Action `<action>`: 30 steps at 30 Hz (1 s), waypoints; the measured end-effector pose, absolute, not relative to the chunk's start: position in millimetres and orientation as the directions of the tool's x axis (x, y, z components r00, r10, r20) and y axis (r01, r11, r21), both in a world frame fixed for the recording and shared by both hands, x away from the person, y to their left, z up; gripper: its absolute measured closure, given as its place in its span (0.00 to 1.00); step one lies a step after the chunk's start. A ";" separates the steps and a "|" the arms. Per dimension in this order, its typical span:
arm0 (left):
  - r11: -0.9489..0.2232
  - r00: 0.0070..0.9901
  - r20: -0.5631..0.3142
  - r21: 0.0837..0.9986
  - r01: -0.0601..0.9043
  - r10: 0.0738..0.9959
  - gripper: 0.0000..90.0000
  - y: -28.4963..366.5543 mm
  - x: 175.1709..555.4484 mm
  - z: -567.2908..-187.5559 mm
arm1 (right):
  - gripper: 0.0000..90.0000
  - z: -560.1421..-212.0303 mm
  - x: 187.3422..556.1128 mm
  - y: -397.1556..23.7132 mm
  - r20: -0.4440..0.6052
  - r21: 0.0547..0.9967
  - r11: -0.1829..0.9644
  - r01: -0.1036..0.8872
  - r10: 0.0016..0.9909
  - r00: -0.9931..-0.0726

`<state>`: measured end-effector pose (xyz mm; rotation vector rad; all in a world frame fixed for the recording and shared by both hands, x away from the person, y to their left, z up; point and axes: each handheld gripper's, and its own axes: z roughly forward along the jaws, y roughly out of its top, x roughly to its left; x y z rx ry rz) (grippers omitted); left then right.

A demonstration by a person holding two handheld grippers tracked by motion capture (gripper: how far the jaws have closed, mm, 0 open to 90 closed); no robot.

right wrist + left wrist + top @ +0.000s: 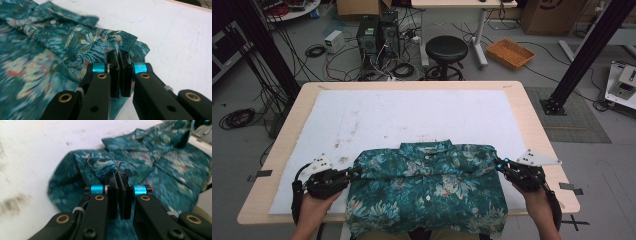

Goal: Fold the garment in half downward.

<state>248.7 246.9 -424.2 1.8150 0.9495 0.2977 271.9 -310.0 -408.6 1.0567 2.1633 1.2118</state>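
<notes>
The shirt (427,192) lies between the two grippers, on the near part of the white mat (412,115), with its collar on the far side and its lower hem hanging over the table edge toward the person. The left gripper (354,173) is closed on a fold of the shirt's left shoulder; in the left gripper view its jaws stand pressed together with the cloth (110,167) pinched at their tips. The right gripper (499,165) is closed in the same way on the right shoulder, and the right gripper view shows the fabric (110,47) bunched just in front of its jaws.

The high view shows the whole shirt, buttoned, with white buttons down the middle. The gripper views show the wrinkles near each grip and the raised collar (72,17) beyond it. The fabric is teal with a leaf and flower print and small red and cream spots. Beyond the table (532,110) stand a black stool (446,50) and an orange basket (510,53) on the floor.
</notes>
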 end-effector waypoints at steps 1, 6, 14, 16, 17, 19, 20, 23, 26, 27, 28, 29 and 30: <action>-0.171 0.658 -0.216 0.865 0.471 0.721 0.97 247.1 244.3 -425.8 | 0.99 -408.8 266.8 -310.8 -0.010 0.856 0.325 0.402 0.789 -0.615; -0.195 0.663 -0.221 0.848 0.493 0.715 0.97 249.7 230.2 -434.2 | 0.99 -411.7 249.1 -311.9 -0.019 0.842 0.356 0.405 0.770 -0.638; -0.204 0.667 -0.243 0.831 0.517 0.704 0.97 257.2 213.6 -441.3 | 0.99 -410.5 228.1 -312.1 -0.010 0.819 0.391 0.420 0.741 -0.672; -0.182 0.661 -0.253 0.838 0.515 0.706 0.95 259.6 214.7 -439.9 | 0.96 -410.9 226.6 -310.1 -0.026 0.810 0.411 0.418 0.737 -0.675; -0.165 0.658 -0.258 0.844 0.509 0.708 0.89 261.1 215.9 -438.8 | 0.90 -410.8 226.3 -309.6 -0.032 0.809 0.413 0.417 0.741 -0.671; -0.111 0.632 -0.283 0.854 0.509 0.722 0.71 265.4 220.3 -434.6 | 0.81 -409.1 227.5 -310.8 -0.028 0.819 0.393 0.417 0.755 -0.655; -0.111 0.632 -0.283 0.854 0.509 0.722 0.64 265.4 220.3 -434.6 | 0.81 -409.1 227.5 -310.8 -0.028 0.819 0.393 0.417 0.755 -0.655; -0.026 0.569 -0.297 0.871 0.490 0.767 0.54 271.5 231.5 -426.1 | 0.67 -401.2 239.0 -317.4 -0.021 0.847 0.330 0.416 0.803 -0.595; 0.001 0.501 -0.277 0.876 0.482 0.820 0.51 273.1 256.9 -419.4 | 0.61 -398.3 255.6 -319.6 -0.009 0.855 0.290 0.429 0.837 -0.548; 0.000 0.487 -0.274 0.872 0.490 0.829 0.50 271.9 265.1 -419.7 | 0.60 -398.7 262.9 -319.1 -0.007 0.855 0.283 0.435 0.844 -0.536; -0.007 0.474 -0.267 0.866 0.501 0.839 0.50 270.0 273.0 -420.8 | 0.59 -399.7 270.6 -317.9 -0.002 0.851 0.278 0.446 0.850 -0.526; -0.019 0.464 -0.260 0.858 0.514 0.847 0.50 267.9 281.0 -422.8 | 0.58 -401.5 279.0 -316.2 0.001 0.845 0.275 0.458 0.856 -0.516; -0.021 0.452 -0.260 0.849 0.528 0.853 0.49 264.9 288.4 -425.6 | 0.54 -403.7 287.4 -313.8 0.006 0.840 0.269 0.471 0.864 -0.504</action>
